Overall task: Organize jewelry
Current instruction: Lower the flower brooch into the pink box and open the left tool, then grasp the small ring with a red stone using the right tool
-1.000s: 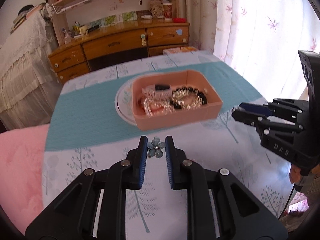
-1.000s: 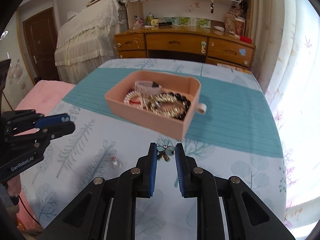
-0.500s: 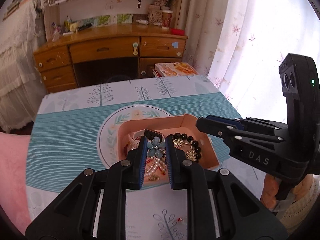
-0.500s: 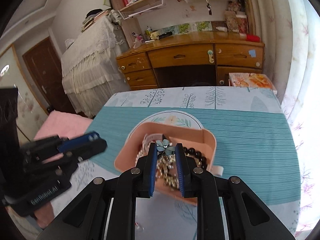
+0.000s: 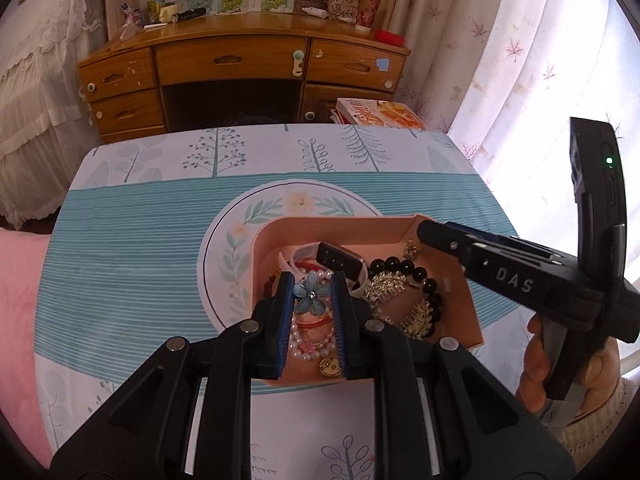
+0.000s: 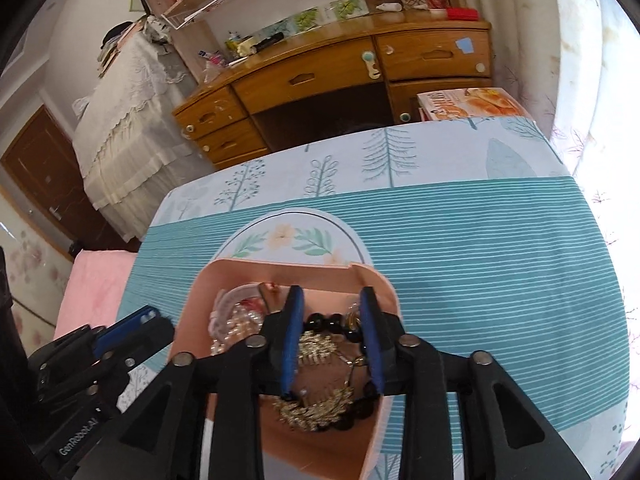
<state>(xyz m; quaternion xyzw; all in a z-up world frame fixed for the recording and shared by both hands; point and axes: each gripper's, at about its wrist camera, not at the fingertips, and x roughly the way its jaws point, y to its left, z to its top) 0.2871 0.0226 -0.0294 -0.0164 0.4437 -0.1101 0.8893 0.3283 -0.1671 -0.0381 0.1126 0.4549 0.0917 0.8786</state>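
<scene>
the left gripper [image 5: 312,300] pinches a pale blue flower brooch [image 5: 311,298] with a small clear stone at its centre, held over the pink tray [image 5: 340,226] near the table's middle. the right gripper [image 6: 332,332] is spread open, empty, above the tray's black bead bracelet [image 6: 320,325] and gold leaf pieces [image 6: 316,410].

Both wrist cameras look steeply down, close over the shared pink tray [image 5: 440,229].
</scene>
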